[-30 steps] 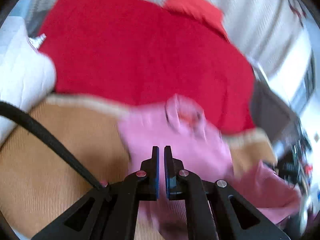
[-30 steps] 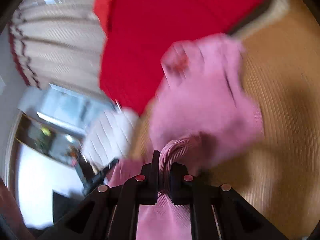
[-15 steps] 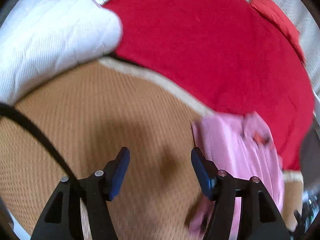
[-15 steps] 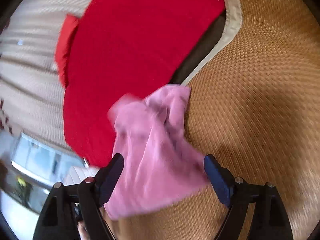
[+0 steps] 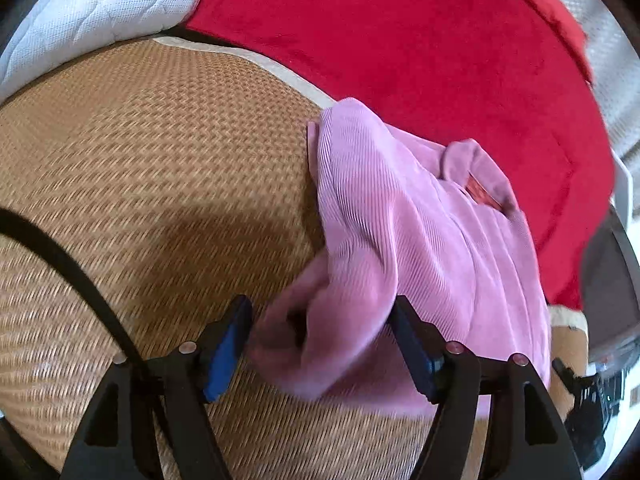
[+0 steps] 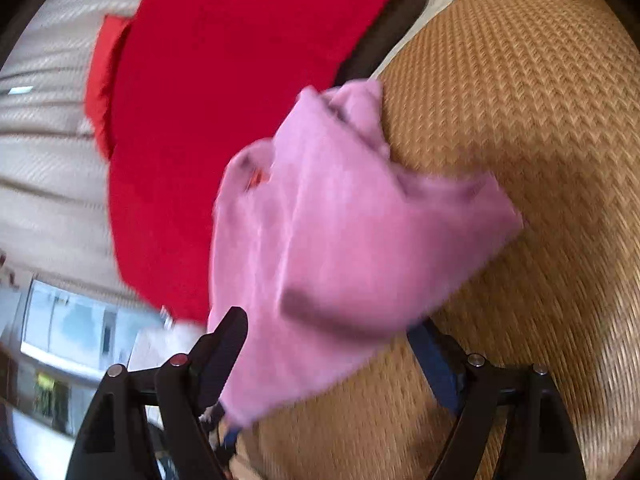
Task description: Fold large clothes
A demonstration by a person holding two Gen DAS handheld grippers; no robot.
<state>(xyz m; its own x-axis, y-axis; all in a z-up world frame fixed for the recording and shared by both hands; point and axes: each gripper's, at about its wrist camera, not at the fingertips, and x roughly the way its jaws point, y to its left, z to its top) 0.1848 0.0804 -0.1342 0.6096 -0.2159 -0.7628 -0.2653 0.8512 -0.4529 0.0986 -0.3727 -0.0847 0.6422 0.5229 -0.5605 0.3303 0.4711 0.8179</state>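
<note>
Left gripper [image 5: 320, 340] jaws spread wide, nothing pinched; loose pink fold bunches between blue pads [image 5: 224, 354]; right gripper [image 6: 332, 352] likewise released, pink cloth draping across gap, not clamped; pink ribbed garment [image 5: 420, 248] lies crumpled on woven rattan mat [image 5: 140, 152], top edge overlapping red blanket [image 5: 400, 40]; collar with red label up near blanket; white quilted pillow [image 5: 100, 4] beyond mat; step reads as re-grip between folds; next move likely calls for picking clean edges, pinching both, spreading flat before folding.
</note>
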